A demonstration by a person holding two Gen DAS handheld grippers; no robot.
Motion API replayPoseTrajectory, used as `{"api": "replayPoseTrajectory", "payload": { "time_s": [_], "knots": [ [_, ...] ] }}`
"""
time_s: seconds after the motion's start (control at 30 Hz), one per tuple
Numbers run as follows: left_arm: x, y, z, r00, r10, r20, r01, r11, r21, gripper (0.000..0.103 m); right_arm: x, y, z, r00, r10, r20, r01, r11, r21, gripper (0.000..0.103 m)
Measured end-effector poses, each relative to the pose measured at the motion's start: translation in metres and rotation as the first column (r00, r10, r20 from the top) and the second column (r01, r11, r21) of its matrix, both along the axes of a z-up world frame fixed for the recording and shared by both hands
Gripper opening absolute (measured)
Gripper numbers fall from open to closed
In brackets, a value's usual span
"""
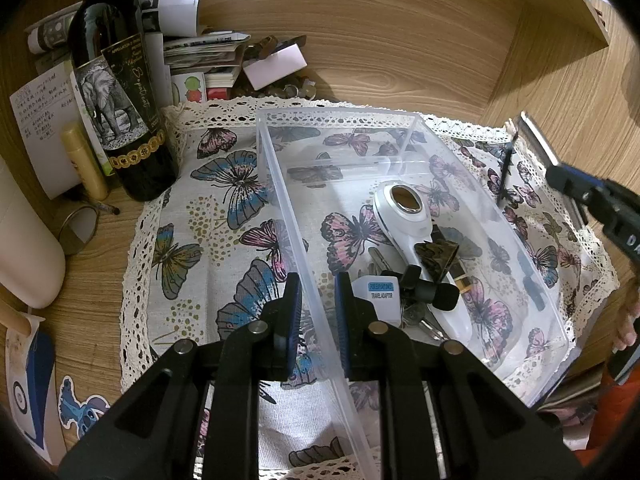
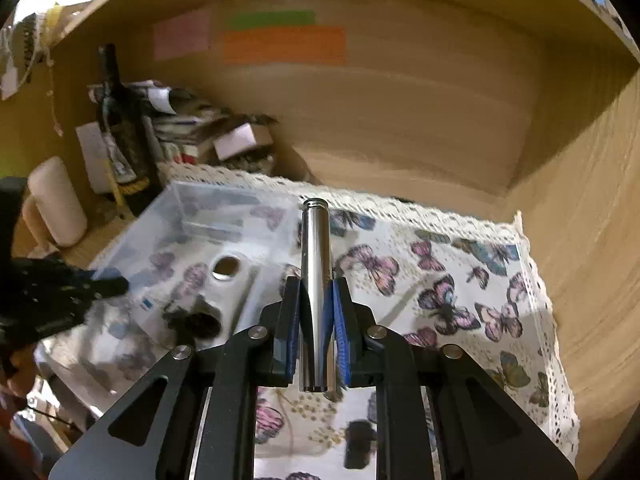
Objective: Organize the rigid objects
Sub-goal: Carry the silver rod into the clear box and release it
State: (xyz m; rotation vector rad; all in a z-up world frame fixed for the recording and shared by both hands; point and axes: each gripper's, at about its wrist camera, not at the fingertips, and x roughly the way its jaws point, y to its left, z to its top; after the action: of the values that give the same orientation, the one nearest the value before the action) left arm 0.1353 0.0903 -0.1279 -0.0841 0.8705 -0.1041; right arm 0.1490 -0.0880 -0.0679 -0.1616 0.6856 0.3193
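Observation:
A clear plastic box [image 1: 280, 184] lies on a butterfly cloth [image 1: 208, 232]. Inside it are a white handheld device [image 1: 404, 208], a white travel adaptor [image 1: 380, 294], keys [image 1: 416, 316], a black clip and other small dark items. My left gripper [image 1: 318, 292] straddles the box's left wall, one finger on each side, gripping it. My right gripper [image 2: 316, 300] is shut on a silver metal tube [image 2: 316, 264], held upright above the cloth to the right of the box [image 2: 200, 204]. The right gripper also shows at the right edge of the left wrist view [image 1: 576, 188].
A dark wine bottle [image 1: 116, 92], a yellow tube [image 1: 84, 160], a cream cylinder [image 1: 24, 248], a round mirror [image 1: 78, 230] and stacked papers [image 1: 192, 48] crowd the left and back. Wooden walls close the back and right. A small black item [image 2: 358, 440] lies on the cloth.

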Motion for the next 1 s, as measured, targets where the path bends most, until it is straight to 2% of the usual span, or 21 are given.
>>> {"api": "replayPoseTrajectory", "payload": {
  "time_s": [0.27, 0.6, 0.8, 1.0],
  "knots": [
    [0.000, 0.000, 0.000, 1.000, 0.000, 0.000, 0.000, 1.000, -0.001, 0.015, -0.006, 0.018, 0.016, 0.998, 0.051, 0.044, -0.053, 0.998, 0.041, 0.014],
    [0.000, 0.000, 0.000, 1.000, 0.001, 0.001, -0.001, 1.000, -0.001, 0.015, -0.013, 0.047, 0.017, 0.987, 0.153, 0.045, -0.155, 0.986, 0.054, 0.014],
    [0.000, 0.000, 0.000, 1.000, 0.001, 0.002, -0.001, 1.000, -0.002, 0.015, -0.009, 0.069, -0.004, 0.978, 0.205, -0.023, -0.205, 0.979, 0.007, 0.014],
    [0.000, 0.000, 0.000, 1.000, -0.003, 0.001, 0.003, 1.000, 0.000, 0.015, 0.002, 0.077, -0.028, 0.969, 0.218, -0.118, -0.219, 0.976, 0.003, 0.014]
  ]
}}
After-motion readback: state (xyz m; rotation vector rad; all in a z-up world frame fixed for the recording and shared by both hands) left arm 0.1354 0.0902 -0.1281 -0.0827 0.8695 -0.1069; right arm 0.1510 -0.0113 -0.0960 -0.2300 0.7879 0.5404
